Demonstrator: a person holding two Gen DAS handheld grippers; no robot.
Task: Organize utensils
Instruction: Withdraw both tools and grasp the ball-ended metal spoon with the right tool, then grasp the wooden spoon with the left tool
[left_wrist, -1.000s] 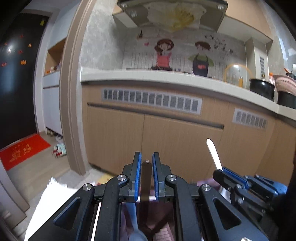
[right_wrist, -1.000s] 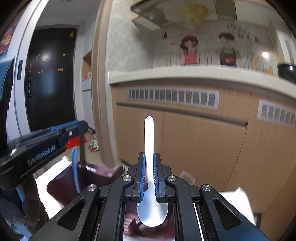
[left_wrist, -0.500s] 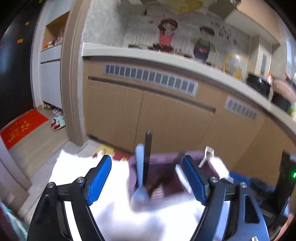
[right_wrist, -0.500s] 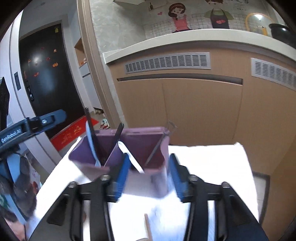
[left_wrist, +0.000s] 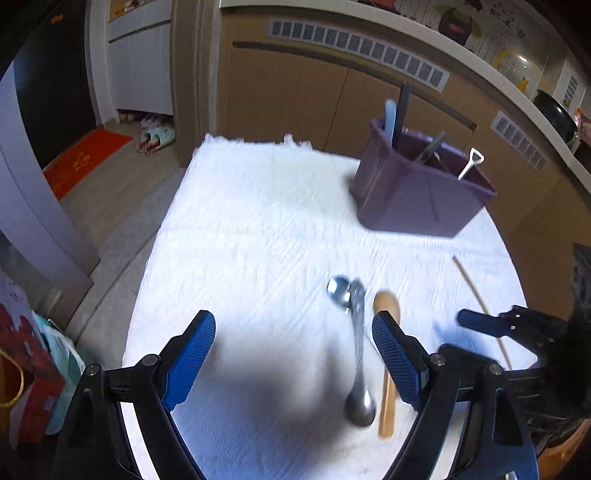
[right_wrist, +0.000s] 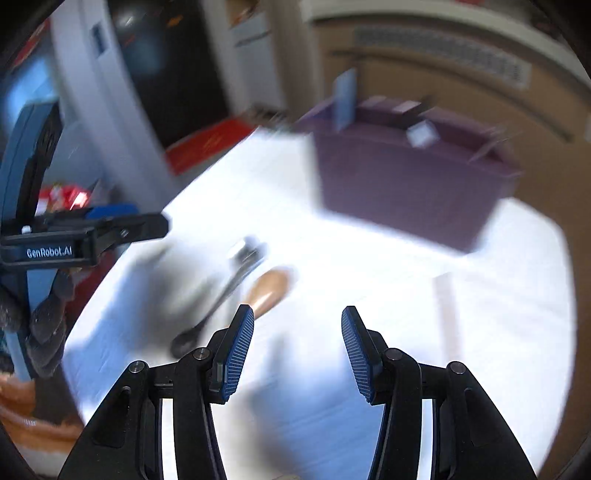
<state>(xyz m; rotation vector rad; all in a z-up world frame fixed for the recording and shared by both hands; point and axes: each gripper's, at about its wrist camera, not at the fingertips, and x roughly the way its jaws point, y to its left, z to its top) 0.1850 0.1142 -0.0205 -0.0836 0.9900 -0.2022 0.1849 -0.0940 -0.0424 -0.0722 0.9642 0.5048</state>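
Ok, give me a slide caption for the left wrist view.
Open left gripper above metal spoons and wooden spoon on white cloth; purple caddy behind.

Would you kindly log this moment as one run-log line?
left gripper: open, empty | right gripper: open, empty | purple caddy: holds utensils | metal spoons, wooden spoon, chopstick: on white cloth

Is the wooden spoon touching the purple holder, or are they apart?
Apart. The left wrist view shows the wooden spoon lying on the white cloth, with a wide stretch of bare cloth between it and the purple holder.
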